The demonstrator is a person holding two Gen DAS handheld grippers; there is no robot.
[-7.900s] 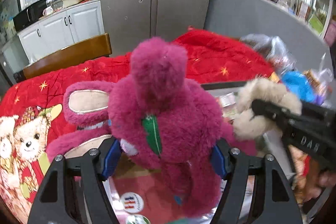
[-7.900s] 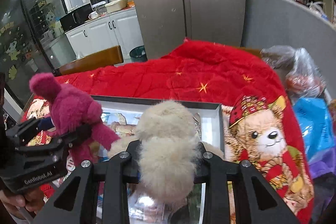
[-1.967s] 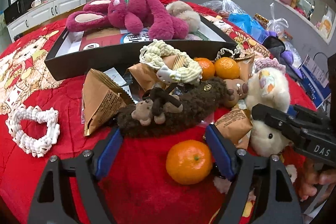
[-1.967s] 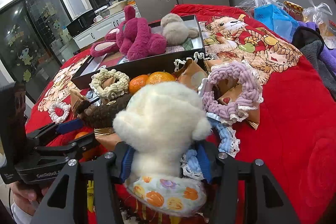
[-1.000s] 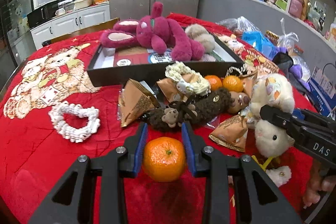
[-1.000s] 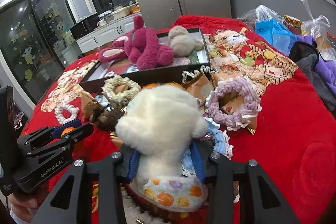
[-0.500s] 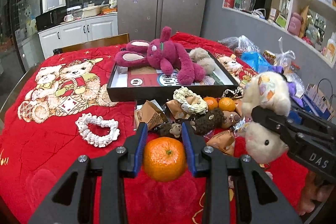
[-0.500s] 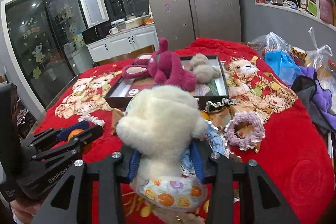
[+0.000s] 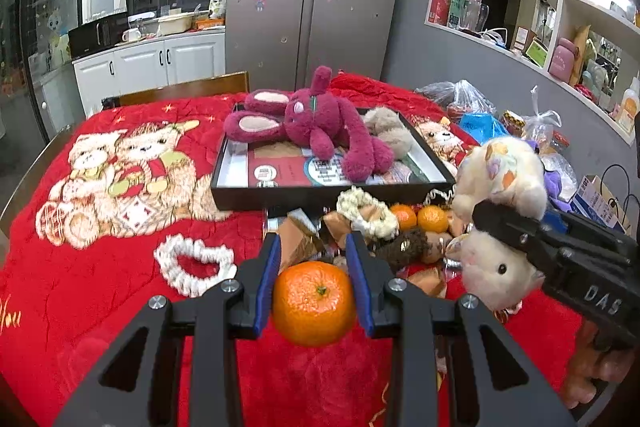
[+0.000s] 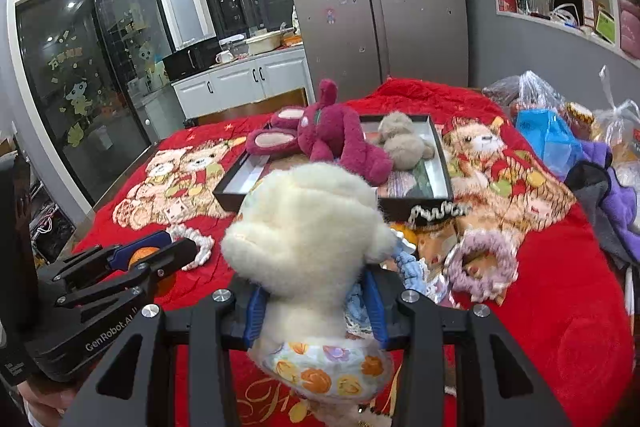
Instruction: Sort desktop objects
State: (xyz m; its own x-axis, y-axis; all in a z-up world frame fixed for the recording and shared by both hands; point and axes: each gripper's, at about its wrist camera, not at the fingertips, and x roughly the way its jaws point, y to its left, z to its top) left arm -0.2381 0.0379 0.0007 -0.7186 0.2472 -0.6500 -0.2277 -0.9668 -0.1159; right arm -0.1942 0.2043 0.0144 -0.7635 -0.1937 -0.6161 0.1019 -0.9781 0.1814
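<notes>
Low in the left wrist view, the left gripper (image 9: pixel 313 287) pinches an orange (image 9: pixel 314 303) between its blue pads, clear of the red blanket (image 9: pixel 100 291). At right in that frame, the right gripper (image 10: pixel 316 301) squeezes a white plush toy (image 10: pixel 308 247) (flowered cloth at its bottom). Behind, mid-frame, a black tray (image 9: pixel 320 195) holds a magenta plush rabbit (image 9: pixel 312 125) and a beige plush (image 9: pixel 386 129).
</notes>
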